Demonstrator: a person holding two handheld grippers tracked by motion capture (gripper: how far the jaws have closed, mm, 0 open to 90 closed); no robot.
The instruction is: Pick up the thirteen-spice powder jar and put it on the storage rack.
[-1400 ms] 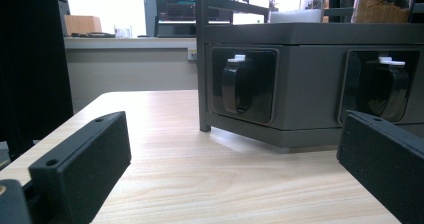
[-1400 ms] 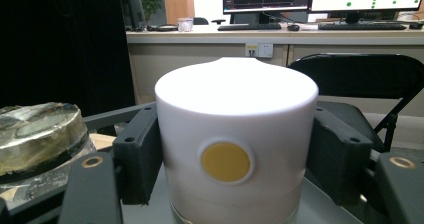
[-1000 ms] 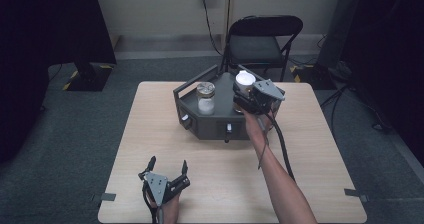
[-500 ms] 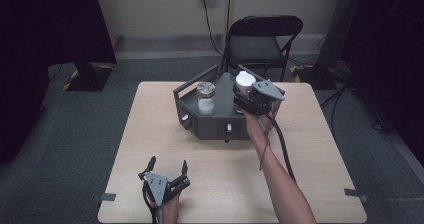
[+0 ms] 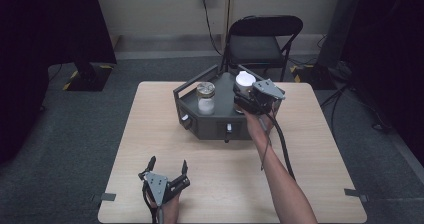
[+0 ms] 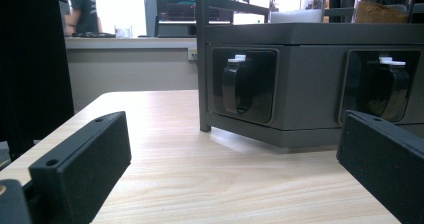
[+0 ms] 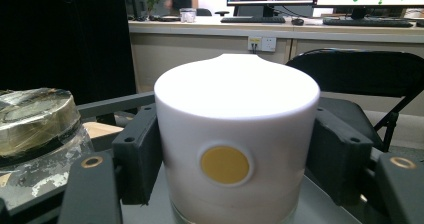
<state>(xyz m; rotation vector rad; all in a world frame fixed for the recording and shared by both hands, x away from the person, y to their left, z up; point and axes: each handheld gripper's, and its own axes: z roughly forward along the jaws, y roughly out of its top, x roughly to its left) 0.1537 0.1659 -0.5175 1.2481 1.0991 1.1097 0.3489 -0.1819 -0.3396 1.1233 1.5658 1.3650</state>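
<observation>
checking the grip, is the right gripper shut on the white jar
Yes: right gripper fingers press both sides of the upright white jar.

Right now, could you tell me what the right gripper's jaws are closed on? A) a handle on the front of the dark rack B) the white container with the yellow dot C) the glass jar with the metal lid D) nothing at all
B: in the right gripper view the jaws of the right gripper press both sides of the white container, while the glass jar stands apart beside it.
</observation>
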